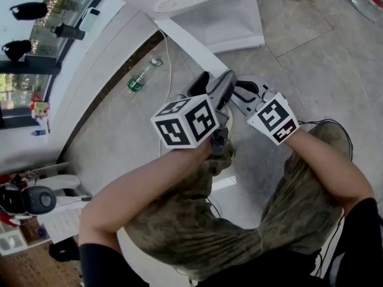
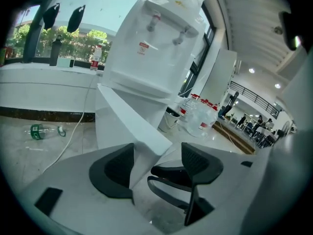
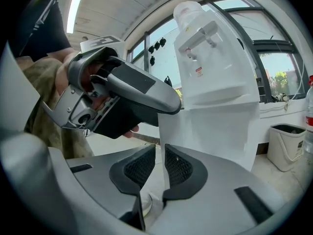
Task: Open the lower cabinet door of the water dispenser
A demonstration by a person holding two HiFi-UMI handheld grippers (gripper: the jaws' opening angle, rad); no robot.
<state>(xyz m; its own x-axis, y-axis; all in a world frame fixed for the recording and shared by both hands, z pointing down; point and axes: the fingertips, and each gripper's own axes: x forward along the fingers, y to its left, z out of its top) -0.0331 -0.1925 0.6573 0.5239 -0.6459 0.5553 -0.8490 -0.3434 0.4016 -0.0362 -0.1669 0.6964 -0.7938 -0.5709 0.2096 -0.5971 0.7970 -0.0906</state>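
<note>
The lower cabinet door (image 3: pixel 210 131) of the water dispenser (image 2: pixel 146 48) stands swung out from the white, boxy body, a thick, flat, smooth white panel. The cabinet's inside is not visible. The right gripper (image 3: pixel 160 168) is clenched on the door's free vertical edge, its ribbed black pads nearly together. The left gripper (image 2: pixel 157 163) is released, its jaws wide apart around the door's upper corner. Beside the dispenser stands a white plastic bin (image 3: pixel 286 143) with a dark rim; its contents cannot be seen. Clear, red-capped water jugs (image 2: pixel 203 116) cluster behind it. A clear bottle (image 1: pixel 142 76) with a green label lies on the glossy stone-tile floor (image 1: pixel 287 46).
</note>
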